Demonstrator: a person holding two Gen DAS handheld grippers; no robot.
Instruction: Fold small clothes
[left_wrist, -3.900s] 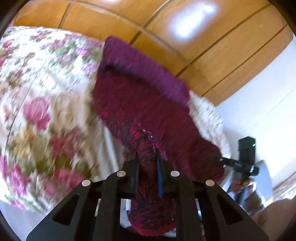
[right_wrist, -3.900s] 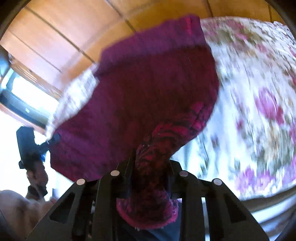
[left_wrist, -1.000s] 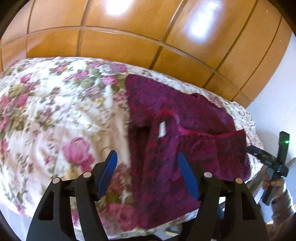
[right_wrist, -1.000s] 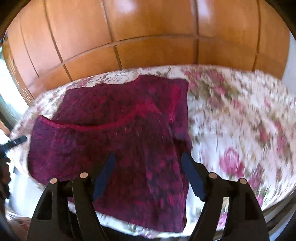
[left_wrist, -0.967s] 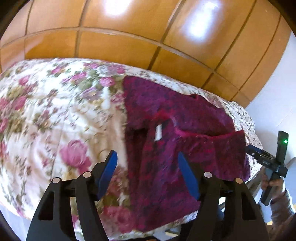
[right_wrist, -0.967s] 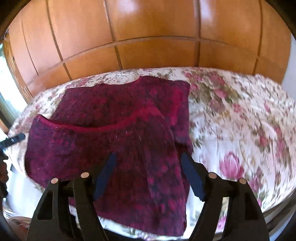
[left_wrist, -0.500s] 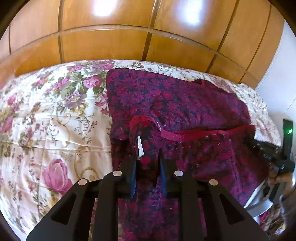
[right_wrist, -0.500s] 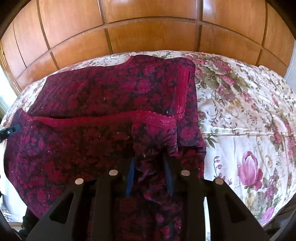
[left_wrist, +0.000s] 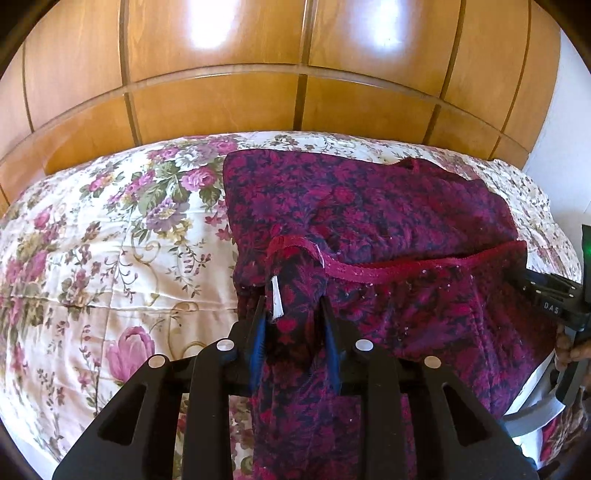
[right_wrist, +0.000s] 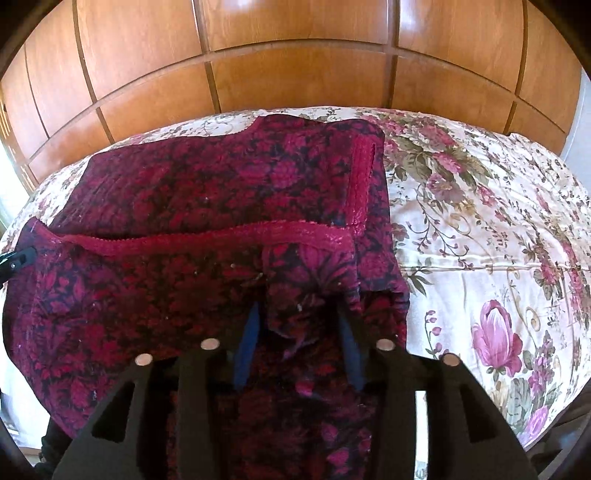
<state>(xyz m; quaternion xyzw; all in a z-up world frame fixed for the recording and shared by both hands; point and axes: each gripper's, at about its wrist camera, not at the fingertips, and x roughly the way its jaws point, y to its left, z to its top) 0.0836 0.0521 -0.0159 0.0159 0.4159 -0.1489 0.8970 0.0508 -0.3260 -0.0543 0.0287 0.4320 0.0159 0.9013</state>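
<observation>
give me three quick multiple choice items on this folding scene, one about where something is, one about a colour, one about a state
1. Where does the garment lie?
A. on the floral bedspread
B. on a wooden floor
C. in a basket

2. What colour are the pads inside the left gripper?
A. yellow
B. blue
C. white

3. How does the garment lie?
A. rolled into a ball
B. spread fully flat in one layer
C. partly folded, a near layer with a red trim edge lying over the far part

Answers: 1 A, the floral bedspread shows around the cloth on both sides. 2 B, blue pads flank the bunched fabric. 3 C, the red trim edge crosses the garment with patterned cloth beyond it.
</observation>
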